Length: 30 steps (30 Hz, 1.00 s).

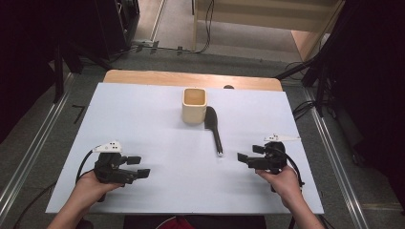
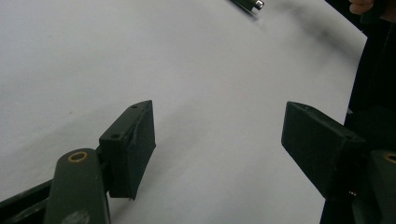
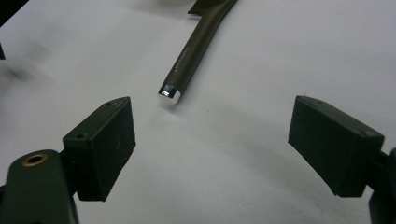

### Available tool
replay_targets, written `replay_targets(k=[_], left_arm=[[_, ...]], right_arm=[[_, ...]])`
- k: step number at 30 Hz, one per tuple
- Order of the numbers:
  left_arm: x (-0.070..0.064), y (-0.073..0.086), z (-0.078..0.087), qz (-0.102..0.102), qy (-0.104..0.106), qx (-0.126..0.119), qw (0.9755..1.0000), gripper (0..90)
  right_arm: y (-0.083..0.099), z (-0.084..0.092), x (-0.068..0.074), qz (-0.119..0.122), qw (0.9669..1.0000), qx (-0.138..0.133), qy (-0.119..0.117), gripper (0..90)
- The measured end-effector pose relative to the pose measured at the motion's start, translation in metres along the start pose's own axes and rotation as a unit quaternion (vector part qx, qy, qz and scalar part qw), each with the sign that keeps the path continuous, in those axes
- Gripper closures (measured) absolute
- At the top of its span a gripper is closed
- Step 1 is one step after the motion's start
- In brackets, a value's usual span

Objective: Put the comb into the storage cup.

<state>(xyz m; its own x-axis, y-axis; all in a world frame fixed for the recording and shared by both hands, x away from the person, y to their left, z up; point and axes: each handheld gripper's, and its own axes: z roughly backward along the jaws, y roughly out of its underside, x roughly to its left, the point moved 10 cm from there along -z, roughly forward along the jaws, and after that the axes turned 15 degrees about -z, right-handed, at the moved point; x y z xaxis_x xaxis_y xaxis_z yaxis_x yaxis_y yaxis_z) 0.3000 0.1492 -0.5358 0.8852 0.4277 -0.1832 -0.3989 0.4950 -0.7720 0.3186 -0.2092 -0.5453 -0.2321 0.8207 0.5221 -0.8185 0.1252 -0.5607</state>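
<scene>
A cream square cup (image 1: 194, 105) stands upright at the back middle of the white table (image 1: 143, 124). Right beside it lies a black spatula (image 1: 214, 128), blade by the cup, handle running toward me and ending in a silver tip (image 3: 169, 92). My left gripper (image 1: 139, 167) hovers low at the front left, open, with bare table between its jaws (image 2: 219, 144). At the front right my right gripper (image 1: 250, 152) is open too, its jaws pointing left, a short way from the handle's end (image 3: 212, 135).
The table's wooden back edge (image 1: 191, 78) shows behind the white sheet. Dark stands and cables (image 1: 305, 107) line the floor on both sides. The person's hands hold the grippers near the front edge.
</scene>
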Motion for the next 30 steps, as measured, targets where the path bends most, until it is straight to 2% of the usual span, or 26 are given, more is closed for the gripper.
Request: replay_targets(k=[11, 21, 25, 30], left_arm=[[0.001, 0.0, 0.0, 0.004, -0.001, -0.002, 1.0, 26.8], [0.001, 0.0, 0.0, 0.004, -0.002, -0.002, 1.0, 26.8], [0.002, 0.001, 0.0, 0.0, -0.006, 0.005, 1.0, 26.8], [0.002, 0.0, 0.001, 0.002, -0.005, 0.002, 1.0, 26.8]], right_arm=[[-0.014, -0.009, 0.003, -0.012, 0.9997, -0.014, 0.018, 13.2], [-0.024, -0.016, 0.01, -0.023, 0.9992, -0.021, 0.025, 13.2], [-0.027, -0.019, 0.012, -0.024, 0.9991, -0.021, 0.027, 13.2], [-0.03, -0.023, 0.015, -0.019, 0.9991, -0.021, 0.032, 13.2]])
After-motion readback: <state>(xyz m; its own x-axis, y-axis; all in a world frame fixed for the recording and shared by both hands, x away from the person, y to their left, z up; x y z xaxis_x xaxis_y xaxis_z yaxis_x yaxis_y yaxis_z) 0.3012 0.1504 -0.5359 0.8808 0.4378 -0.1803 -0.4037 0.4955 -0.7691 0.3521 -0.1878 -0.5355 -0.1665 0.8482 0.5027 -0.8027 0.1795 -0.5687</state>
